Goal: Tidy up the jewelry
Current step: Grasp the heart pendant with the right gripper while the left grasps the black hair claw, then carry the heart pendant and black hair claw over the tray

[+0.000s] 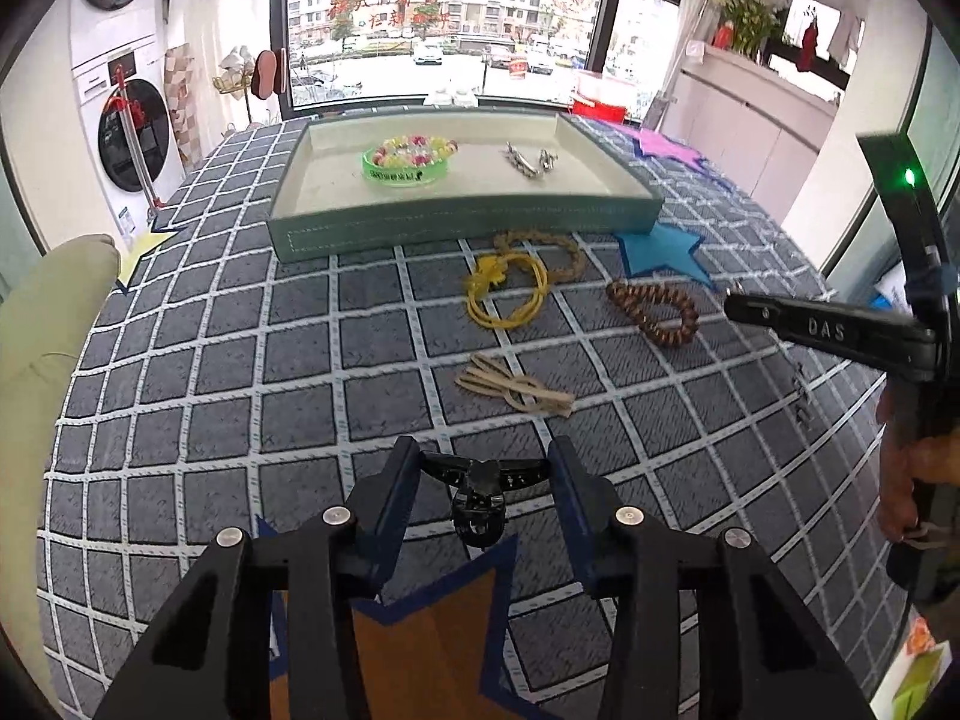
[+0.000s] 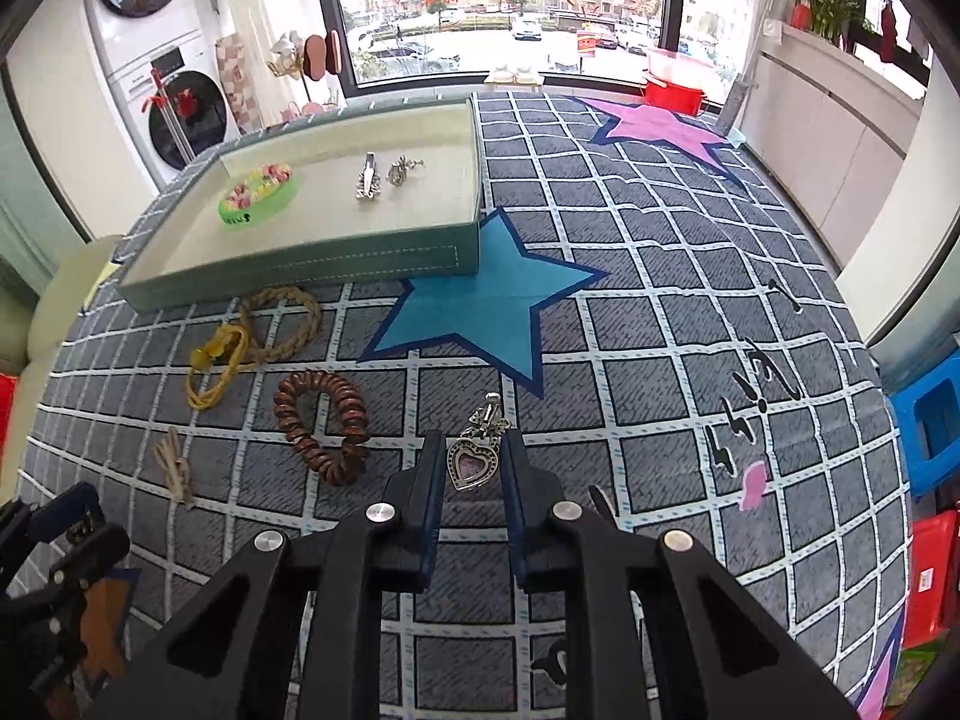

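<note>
My left gripper [image 1: 483,483] jaws clamp a black clip [image 1: 480,498]; right gripper [image 2: 471,456] jaws straddle the heart pendant [image 2: 472,465], not clearly pinching it.

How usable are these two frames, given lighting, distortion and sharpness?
Left wrist view: daylight from the window is bright but not blown out; fisheye bends the tray edge; the black hair claw between the fingers is sharp. Right wrist view: even light, soft shadows, grid lines curve outward, heart pendant crisp, corners vignetted black.
</note>
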The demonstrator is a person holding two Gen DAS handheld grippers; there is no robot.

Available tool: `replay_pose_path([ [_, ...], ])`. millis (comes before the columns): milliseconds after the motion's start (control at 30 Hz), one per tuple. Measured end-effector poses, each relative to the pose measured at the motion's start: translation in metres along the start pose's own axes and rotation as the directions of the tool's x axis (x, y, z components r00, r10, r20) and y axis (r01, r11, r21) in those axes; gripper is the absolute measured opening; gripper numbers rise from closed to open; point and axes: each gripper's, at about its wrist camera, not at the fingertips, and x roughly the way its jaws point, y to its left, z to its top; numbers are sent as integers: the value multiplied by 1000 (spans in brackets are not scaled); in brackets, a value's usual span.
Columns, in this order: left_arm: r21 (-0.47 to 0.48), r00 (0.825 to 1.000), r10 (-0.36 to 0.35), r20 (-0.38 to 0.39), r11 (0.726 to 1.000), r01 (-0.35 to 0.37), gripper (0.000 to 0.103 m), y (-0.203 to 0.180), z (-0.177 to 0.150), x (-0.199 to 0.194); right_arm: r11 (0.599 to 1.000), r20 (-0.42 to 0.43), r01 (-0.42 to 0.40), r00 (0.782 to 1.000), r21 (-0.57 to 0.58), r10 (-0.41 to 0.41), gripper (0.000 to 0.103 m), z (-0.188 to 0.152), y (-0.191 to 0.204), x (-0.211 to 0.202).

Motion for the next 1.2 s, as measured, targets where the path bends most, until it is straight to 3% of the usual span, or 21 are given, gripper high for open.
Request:
replay_pose_path([
  [367, -41, 999, -25, 28, 999, 26, 58, 20, 16, -16, 990, 13, -107, 994, 93, 106, 20, -2, -11, -19],
  [633, -44, 997, -45, 58, 998, 47, 58, 29, 40, -26, 990, 42, -124, 992, 73, 121, 20, 9, -5, -35],
  [1200, -35, 991, -19, 134, 999, 24, 58, 58, 114, -30, 981, 103, -188, 978, 51, 182, 20, 85, 14, -40],
])
